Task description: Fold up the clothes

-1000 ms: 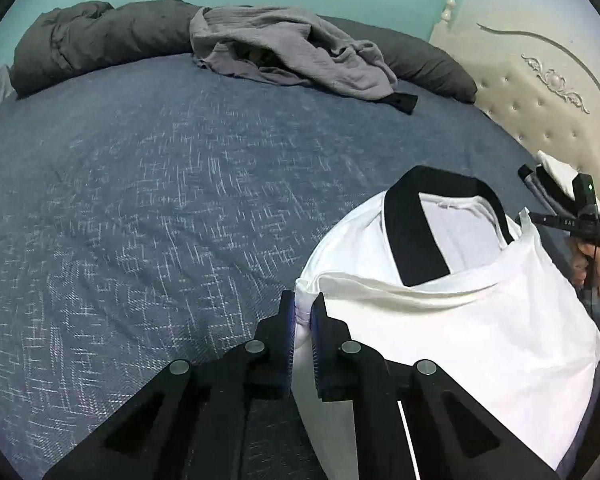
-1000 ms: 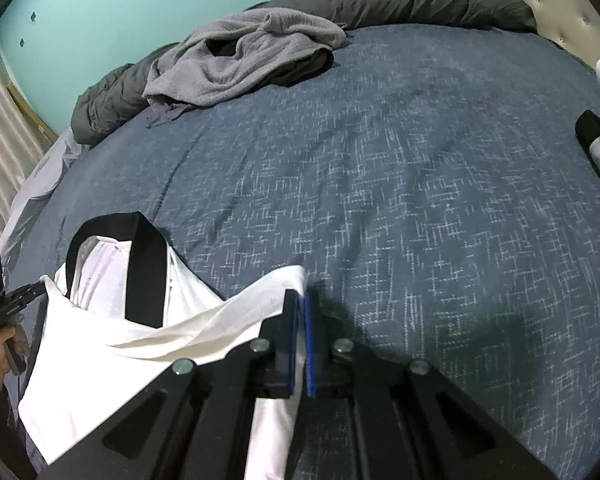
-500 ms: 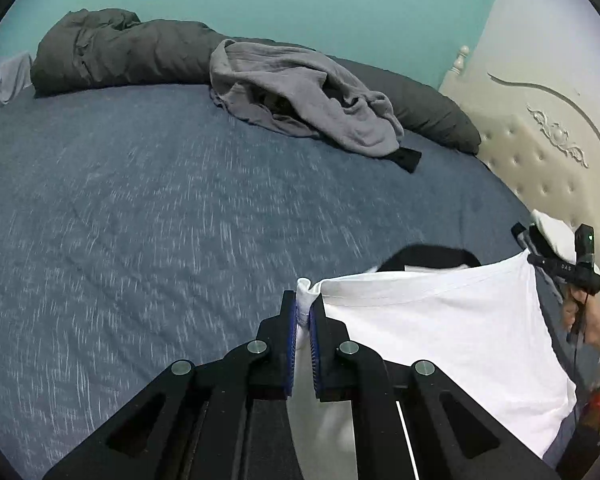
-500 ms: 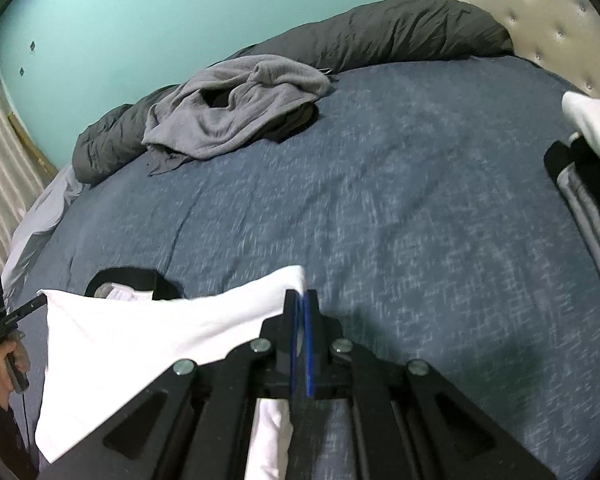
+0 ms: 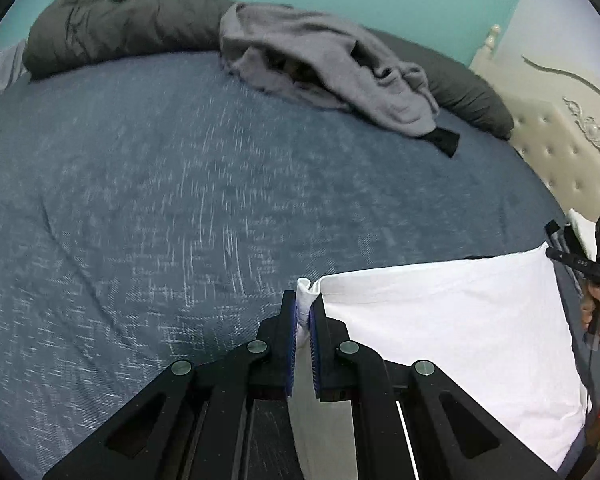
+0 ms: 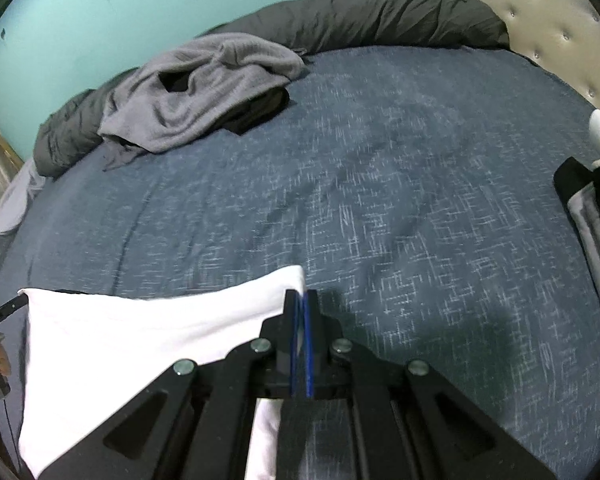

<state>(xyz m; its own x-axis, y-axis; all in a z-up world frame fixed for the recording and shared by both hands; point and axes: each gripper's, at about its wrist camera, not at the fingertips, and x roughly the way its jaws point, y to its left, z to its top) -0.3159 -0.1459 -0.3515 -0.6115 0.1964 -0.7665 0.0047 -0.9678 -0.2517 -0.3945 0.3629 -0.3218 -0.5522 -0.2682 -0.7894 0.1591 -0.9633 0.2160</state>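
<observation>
White shirt [image 5: 452,320] hangs stretched btwn both claws, low over the near part of the bed [image 5: 180,200]; top edge taut, a bit of black collar just peeking behind it. Left claw [image 5: 303,312] clamped on shirt's left corner, cloth bunched btwn blue pads. Right claw [image 6: 301,312] pinched tight on the other corner. Grey garment [image 5: 324,68] crumpled at far side, w/ dark duvet [image 5: 132,16] rolled behind it. Folded pile [image 6: 592,200] at right edge, near headboard [image 5: 572,152]. Teal wall [image 6: 100,8] beyond.
</observation>
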